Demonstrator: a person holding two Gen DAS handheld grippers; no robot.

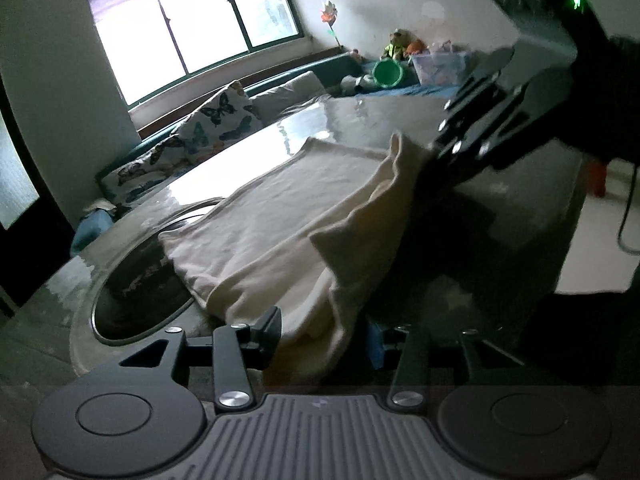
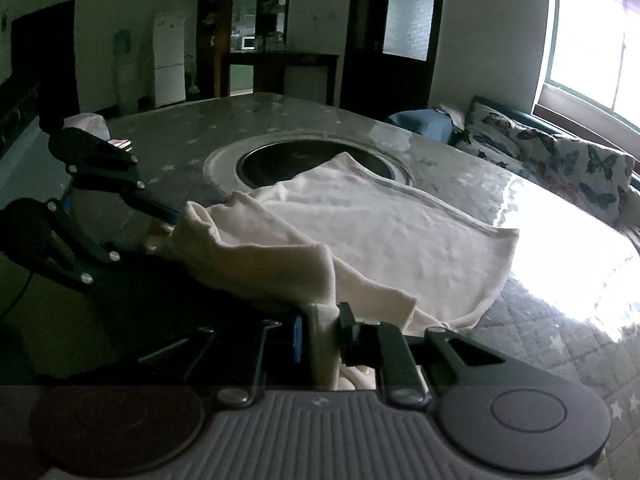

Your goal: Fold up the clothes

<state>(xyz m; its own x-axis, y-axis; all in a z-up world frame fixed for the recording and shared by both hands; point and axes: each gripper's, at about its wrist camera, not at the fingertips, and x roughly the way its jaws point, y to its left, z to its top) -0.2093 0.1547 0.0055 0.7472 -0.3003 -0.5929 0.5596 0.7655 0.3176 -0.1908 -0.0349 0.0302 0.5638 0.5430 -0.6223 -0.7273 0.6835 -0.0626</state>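
While both sets of fingers (image 1: 276, 332) pinch cream cloth (image 1: 280, 208), lifted edge between them, rest on table (image 2: 540, 320)

Cream garment (image 1: 280, 216): soft matt knit cloth with hemmed edges. Table cover (image 2: 540, 320): quilted, under a glossy clear film reflecting window light. Round inset (image 2: 280, 160): dark, metal-rimmed. Gripper fingers (image 1: 266, 332): matt black plastic, bright metal rivets.

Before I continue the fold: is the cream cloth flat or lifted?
Partly lifted: the cream knit cloth has one edge raised by both grippers, left and right; the rest lies flat.
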